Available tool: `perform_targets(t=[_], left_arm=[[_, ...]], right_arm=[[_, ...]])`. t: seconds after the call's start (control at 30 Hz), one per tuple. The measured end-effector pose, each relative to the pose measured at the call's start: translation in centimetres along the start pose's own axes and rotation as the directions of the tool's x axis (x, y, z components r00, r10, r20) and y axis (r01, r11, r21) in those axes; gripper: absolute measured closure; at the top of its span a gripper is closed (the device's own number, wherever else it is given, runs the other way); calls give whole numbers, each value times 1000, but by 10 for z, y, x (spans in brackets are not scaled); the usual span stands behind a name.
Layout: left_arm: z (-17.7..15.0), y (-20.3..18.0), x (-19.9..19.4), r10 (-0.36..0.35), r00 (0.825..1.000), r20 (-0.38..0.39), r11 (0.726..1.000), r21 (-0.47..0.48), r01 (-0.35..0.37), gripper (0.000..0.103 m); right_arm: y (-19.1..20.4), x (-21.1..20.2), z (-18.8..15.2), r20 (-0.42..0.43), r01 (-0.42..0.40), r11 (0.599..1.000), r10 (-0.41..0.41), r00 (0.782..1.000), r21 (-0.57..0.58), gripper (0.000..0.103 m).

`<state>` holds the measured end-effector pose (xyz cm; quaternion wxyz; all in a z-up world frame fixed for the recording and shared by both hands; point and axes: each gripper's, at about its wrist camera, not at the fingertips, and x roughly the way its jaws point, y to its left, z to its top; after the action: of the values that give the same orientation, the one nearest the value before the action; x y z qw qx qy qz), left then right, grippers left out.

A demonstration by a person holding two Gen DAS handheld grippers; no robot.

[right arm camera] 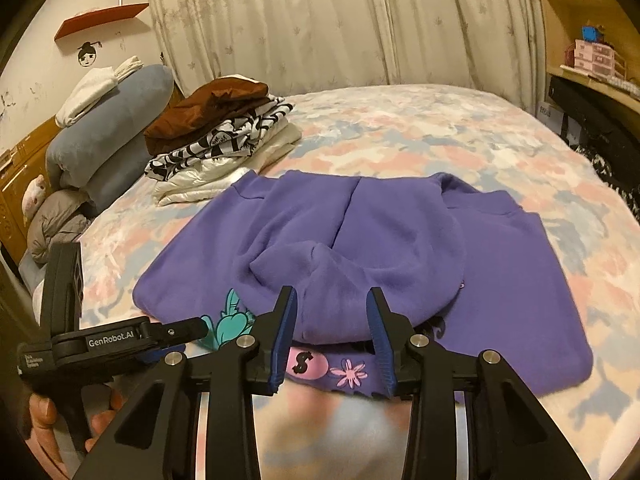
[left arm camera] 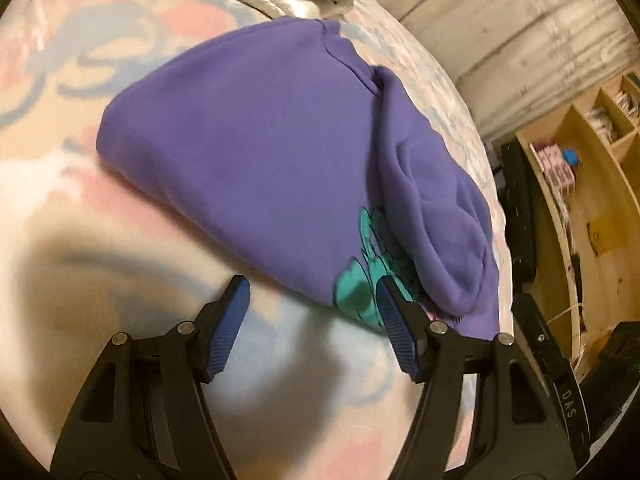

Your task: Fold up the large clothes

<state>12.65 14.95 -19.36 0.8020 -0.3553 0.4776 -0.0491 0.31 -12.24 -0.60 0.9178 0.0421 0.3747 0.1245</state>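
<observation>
Right wrist: "GenRobot.AI" on spread left tool (right arm camera: 192, 330); right tool (right arm camera: 332, 300) spread beside purple hoodie (right arm camera: 380, 232).

the purple hoodie (right arm camera: 400, 232) lies folded on the bed, hood flopped over its front, teal and pink print showing along the near edge.

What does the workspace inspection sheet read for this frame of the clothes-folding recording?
Surface: bed with pastel patterned cover.
Job's things: purple hoodie lying partly folded, hood on top, teal print showing.
Clutter: stack of folded clothes behind it; rolled bedding at the head.
Grippers: left gripper open, at the hoodie's edge; right gripper open, astride the hood's near edge.
Cables: nothing seen.
Surroundings: curtains, wooden shelves.
</observation>
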Motion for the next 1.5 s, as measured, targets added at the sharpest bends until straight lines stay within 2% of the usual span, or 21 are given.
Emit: perform_targets(t=[0.13, 0.33, 0.4, 0.5, 0.57, 0.67, 0.7, 0.77, 0.83, 0.93, 1.03, 1.1, 1.33, 1.5], left_arm=[[13, 3, 10, 15, 998, 59, 1000, 12, -16, 40], [49, 11, 31, 18, 997, 69, 1000, -16, -16, 40], [61, 11, 35, 27, 996, 85, 1000, -9, -27, 44], [75, 15, 37, 47, 991, 125, 999, -10, -47, 58], [83, 15, 37, 40, 988, 148, 999, -14, -38, 75], [85, 2, 31, 56, 978, 201, 996, 62, -70, 86], [82, -7, 26, 67, 971, 229, 990, 105, -92, 87], [76, -30, 16, 74, 954, 292, 969, 204, -137, 88], [71, -50, 8, 62, 940, 335, 949, 271, -159, 89], [62, -79, -3, 22, 924, 381, 913, 369, -174, 89], [47, -112, -10, -16, 912, 411, 864, 465, -194, 89], [38, -129, -13, -37, 908, 417, 839, 507, -199, 89], [10, -186, -21, -91, 913, 399, 777, 602, -186, 89], [-9, -225, -20, -131, 913, 387, 720, 670, -181, 89]], right_arm=[[-2, 26, 4, -22, -13, 1000, 13, 1000, 26, 67], [-4, 53, 15, -29, -3, 1000, 4, 1000, 15, 67], [-6, 60, 23, -26, 1, 1000, -1, 1000, 17, 67], [-9, 77, 42, -22, 19, 1000, -19, 1000, 18, 71], [-10, 92, 53, -27, 28, 1000, -27, 999, 9, 75], [-8, 131, 60, -100, 55, 998, -56, 993, -12, 81], [-7, 144, 59, -136, 49, 999, -52, 989, -20, 81], [-4, 168, 54, -194, 43, 997, -54, 980, -61, 81], [-1, 176, 51, -189, 46, 994, -63, 980, -97, 81], [-7, 185, 52, -191, 26, 997, -39, 981, -72, 81], [-12, 190, 49, -183, 5, 999, -14, 983, -51, 81], [-12, 186, 45, -180, -5, 999, -1, 984, -34, 81], [-33, 179, 45, -186, -78, 994, 91, 978, 75, 81], [-65, 152, 47, -177, -151, 973, 182, 967, 172, 81]])
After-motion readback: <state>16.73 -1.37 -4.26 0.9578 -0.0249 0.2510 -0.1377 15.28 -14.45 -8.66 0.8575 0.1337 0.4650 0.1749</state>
